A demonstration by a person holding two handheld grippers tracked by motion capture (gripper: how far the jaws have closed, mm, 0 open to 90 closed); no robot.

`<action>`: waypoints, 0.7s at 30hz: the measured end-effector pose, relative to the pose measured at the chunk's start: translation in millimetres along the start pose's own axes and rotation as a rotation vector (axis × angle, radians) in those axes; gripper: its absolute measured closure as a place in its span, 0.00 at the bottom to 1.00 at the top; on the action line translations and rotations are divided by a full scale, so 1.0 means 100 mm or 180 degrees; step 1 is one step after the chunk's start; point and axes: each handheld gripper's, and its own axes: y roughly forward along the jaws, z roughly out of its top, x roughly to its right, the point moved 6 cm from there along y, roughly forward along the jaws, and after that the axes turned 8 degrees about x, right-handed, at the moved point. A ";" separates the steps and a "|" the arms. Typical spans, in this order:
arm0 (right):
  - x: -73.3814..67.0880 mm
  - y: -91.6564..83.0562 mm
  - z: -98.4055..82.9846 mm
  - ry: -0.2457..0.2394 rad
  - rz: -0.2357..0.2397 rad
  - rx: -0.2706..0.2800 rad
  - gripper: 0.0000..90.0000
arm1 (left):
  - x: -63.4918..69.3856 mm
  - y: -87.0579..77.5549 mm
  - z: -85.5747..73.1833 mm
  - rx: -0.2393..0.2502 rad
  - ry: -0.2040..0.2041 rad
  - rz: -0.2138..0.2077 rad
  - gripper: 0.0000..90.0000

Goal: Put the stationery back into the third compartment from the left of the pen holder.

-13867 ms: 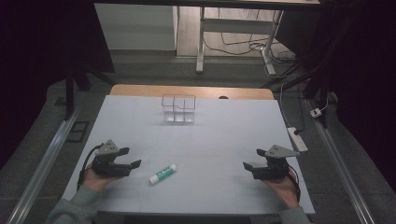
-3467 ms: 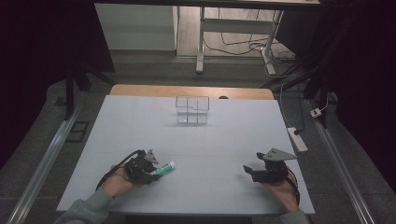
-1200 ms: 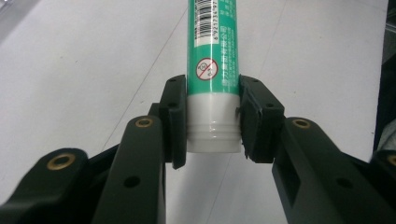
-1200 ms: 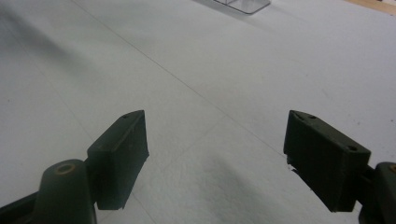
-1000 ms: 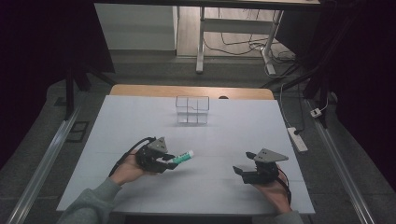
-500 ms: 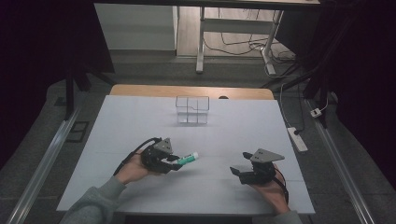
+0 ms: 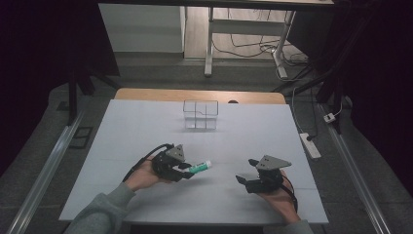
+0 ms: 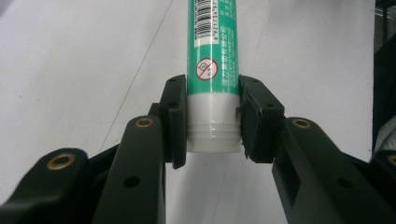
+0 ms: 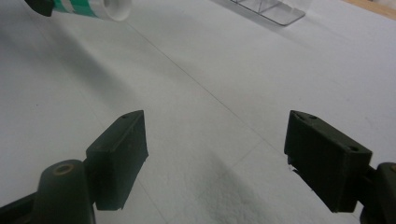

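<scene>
- The left gripper (image 7: 187, 169) sits over the near left part of the desk (image 7: 146, 126), in the person's left hand (image 7: 141, 176).
- Its jaws are clamped on a green and white tube (image 7: 199, 167); in the left gripper view the two pads press on either side of the tube (image 8: 213, 70) near its white end, right where the green label meets the white part.
- The tube points away from the gripper toward the middle of the desk, roughly level; a barcode and a small round red mark show on its green label.
- I cannot tell for sure whether the tube's far end touches the desk or hangs just above it.
- The right gripper (image 7: 246, 181) rests low at the near right part of the desk, in the right hand (image 7: 277, 195), well apart from the left one.
- Its jaws stand wide apart with only bare desk surface between them in the right gripper view (image 9: 215, 158).
- That view also catches the tube's white end (image 9: 109, 8) at top left.
- A clear box (image 7: 200, 114) with compartments stands near the far edge of the desk, well apart from both grippers.
</scene>
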 end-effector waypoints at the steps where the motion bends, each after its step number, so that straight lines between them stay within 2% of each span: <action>1: -0.01 0.01 0.01 -0.0021 0.0020 -0.0002 0.23 | 0.00 0.01 0.01 -0.0003 0.0025 -0.0015 0.72; 11: -0.10 0.08 0.09 -0.0106 0.0104 -0.0037 0.24 | 0.04 0.06 0.08 -0.0001 0.0089 -0.0075 0.72; 13: -0.13 0.09 0.11 -0.0117 0.0160 -0.0053 0.25 | 0.04 0.06 0.09 -0.0008 0.0123 -0.0104 0.72; 21: -0.24 0.17 0.18 -0.0292 0.0269 -0.0149 0.26 | 0.07 0.11 0.12 -0.0027 0.0167 -0.0170 0.72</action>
